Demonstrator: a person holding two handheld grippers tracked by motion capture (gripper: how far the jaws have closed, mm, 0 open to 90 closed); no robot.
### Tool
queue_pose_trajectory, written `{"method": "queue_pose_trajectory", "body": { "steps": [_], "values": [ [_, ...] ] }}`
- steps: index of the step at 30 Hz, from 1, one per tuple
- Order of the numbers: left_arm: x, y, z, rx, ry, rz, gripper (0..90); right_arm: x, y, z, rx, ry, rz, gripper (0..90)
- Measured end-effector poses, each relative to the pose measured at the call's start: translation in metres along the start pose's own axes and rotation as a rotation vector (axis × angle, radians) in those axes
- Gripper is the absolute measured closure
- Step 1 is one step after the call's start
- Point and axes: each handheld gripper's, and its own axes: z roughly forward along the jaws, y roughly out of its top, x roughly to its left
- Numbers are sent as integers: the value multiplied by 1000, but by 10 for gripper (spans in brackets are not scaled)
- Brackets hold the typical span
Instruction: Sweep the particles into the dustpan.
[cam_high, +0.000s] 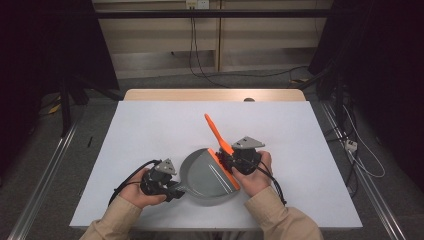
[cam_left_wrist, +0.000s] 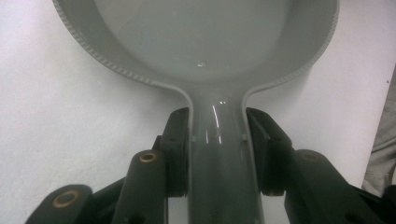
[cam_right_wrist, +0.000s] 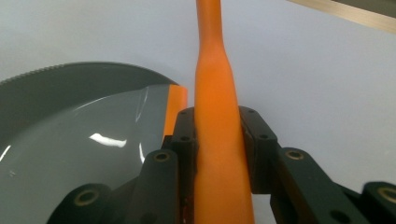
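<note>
The left gripper (cam_left_wrist: 217, 140) has its jaws closed on the neck of the grey dustpan (cam_left_wrist: 205, 42), just behind the point where the handle widens into the pan. The pads bear flat on both sides of the handle with no gap visible. The right gripper (cam_right_wrist: 217, 140) has its jaws closed on the handle of the orange brush (cam_right_wrist: 215, 93), near its thicker lower part.

Both items appear to be moulded plastic: light, rigid and glossy. Judged from the sheen, the surfaces are likely slippery, so a firm, square grip across the narrow section is advisable. The dustpan neck is the correct hold point, as the raised side walls there resist twisting. The brush handle tapers toward its free end; a hold on the wider part reduces the chance of the handle sliding through the pads.

The dustpan (cam_high: 205, 177) rests on the white tabletop (cam_high: 150, 130) close to the near edge, roughly mid-width. Its open lip faces right, where the brush (cam_high: 220, 137) head meets it, with the handle angled toward the far edge.
</note>
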Motion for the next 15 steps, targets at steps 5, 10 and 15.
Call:
{"method": "queue_pose_trajectory", "body": {
  "steps": [5, 10, 15],
  "values": [
    [0, 1, 1, -4, -2, -9, 625, 5, -2, -1, -14, 0, 14, 710],
    [0, 1, 1, -7, -2, -13, 625, 11, -1, -1, -21, 13, 17, 710],
    [1, 1, 0, 5, 0, 1, 626, 17, -1, -1, -26, 23, 19, 710]
  ]
}}
